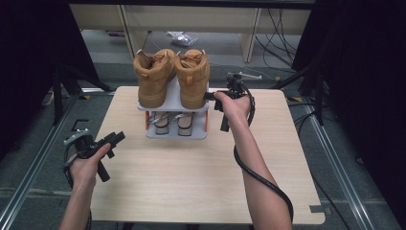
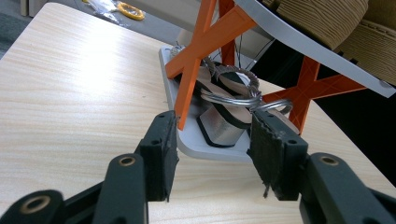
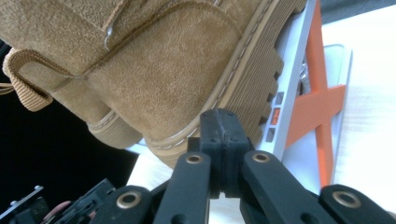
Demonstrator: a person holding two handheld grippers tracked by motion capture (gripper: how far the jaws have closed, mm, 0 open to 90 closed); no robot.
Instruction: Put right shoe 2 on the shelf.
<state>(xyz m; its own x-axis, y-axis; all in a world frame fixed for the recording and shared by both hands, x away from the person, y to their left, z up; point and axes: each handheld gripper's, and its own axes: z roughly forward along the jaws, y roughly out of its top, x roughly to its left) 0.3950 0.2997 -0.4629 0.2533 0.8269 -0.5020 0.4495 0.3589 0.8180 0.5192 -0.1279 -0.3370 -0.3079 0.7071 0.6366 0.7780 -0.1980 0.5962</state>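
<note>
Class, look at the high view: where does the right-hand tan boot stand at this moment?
The right-hand tan boot stands on the top shelf of the small shoe rack near the table's far edge, beside the other boot, with the shut right gripper at its heel.

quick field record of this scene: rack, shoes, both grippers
rack: grey two-shelf shoe rack with orange cross braces, on the wooden table
top shelf: pair of tan boots
bottom shelf: pair of sandals with silver straps
left gripper: open, aimed at the rack's lower shelf, holding nothing
right gripper: shut, tips against the sole of the right-hand boot, nothing between the jaws
</note>
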